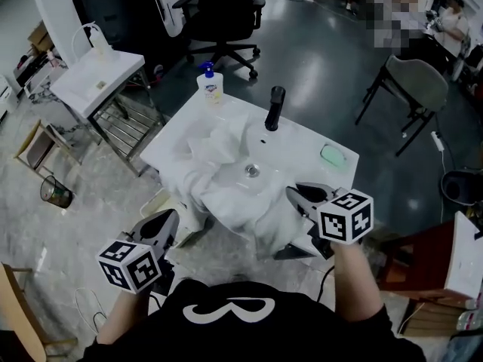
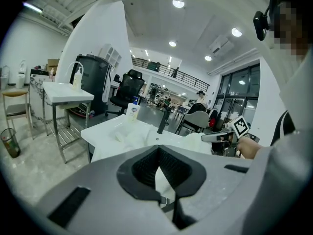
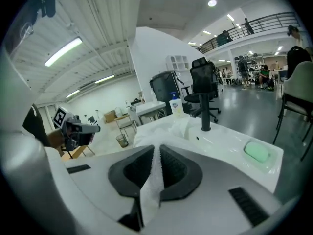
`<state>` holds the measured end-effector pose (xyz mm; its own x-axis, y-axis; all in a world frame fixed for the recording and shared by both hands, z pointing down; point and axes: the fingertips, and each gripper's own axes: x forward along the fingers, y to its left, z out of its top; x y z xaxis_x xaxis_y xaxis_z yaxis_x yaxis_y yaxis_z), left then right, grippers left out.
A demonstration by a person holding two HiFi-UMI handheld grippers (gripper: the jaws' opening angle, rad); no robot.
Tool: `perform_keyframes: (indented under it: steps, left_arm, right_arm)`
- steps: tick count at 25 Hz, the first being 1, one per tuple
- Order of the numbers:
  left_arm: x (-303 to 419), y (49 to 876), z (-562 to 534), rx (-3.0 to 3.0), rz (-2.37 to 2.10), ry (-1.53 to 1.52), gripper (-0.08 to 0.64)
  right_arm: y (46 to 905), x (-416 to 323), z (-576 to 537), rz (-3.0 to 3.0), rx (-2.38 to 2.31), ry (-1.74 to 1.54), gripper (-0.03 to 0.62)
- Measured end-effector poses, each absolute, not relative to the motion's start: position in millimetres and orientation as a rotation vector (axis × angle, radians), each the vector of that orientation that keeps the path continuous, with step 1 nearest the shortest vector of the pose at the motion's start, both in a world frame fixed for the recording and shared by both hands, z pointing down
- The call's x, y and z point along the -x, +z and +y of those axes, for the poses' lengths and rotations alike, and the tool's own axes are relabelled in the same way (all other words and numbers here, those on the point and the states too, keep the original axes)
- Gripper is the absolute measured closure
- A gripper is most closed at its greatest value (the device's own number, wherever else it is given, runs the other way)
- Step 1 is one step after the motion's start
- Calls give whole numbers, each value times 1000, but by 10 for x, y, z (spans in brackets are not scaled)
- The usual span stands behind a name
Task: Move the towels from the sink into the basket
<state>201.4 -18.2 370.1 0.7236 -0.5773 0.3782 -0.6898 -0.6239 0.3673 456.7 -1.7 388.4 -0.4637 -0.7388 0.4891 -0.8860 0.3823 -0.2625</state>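
Observation:
White towels (image 1: 226, 179) lie heaped in the white sink (image 1: 302, 153) and hang over its front edge. My right gripper (image 1: 296, 194) is at the sink's front right. It is shut on a fold of towel (image 3: 151, 190), which hangs down between its pads (image 3: 173, 168). My left gripper (image 1: 172, 219) is low at the front left, against the hanging cloth. Its jaws (image 2: 159, 148) meet at the tips with a strip of white towel (image 2: 164, 180) between them. More towel (image 2: 132, 133) lies beyond on the sink. I cannot make out a basket.
A black faucet (image 1: 274, 108), a soap bottle (image 1: 210, 84) and a green soap bar (image 1: 333, 155) stand on the sink's rim. A second sink stand (image 1: 98, 78) and a bin (image 1: 56, 192) are at the left. An office chair (image 1: 223, 13) and a grey chair (image 1: 415, 81) stand behind.

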Motion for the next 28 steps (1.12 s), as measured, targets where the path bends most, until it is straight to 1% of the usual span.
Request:
perform_keyframes:
  steps: [6,15,28]
  left_arm:
    - [-1703,3573,-235,-2420,-1008,251,554]
    - [-1189,3288,-484,-2452,-1030,218,554]
    - [-252,3182,-766,-2425,-1074,179,554]
  right_arm:
    - [3259,-4258,-160,-2501,-1443,619,558]
    - [2511,-3592,-409,-2618,-1443,417,558]
    - [1632,-2199,-712,-2865,-1234,255,558]
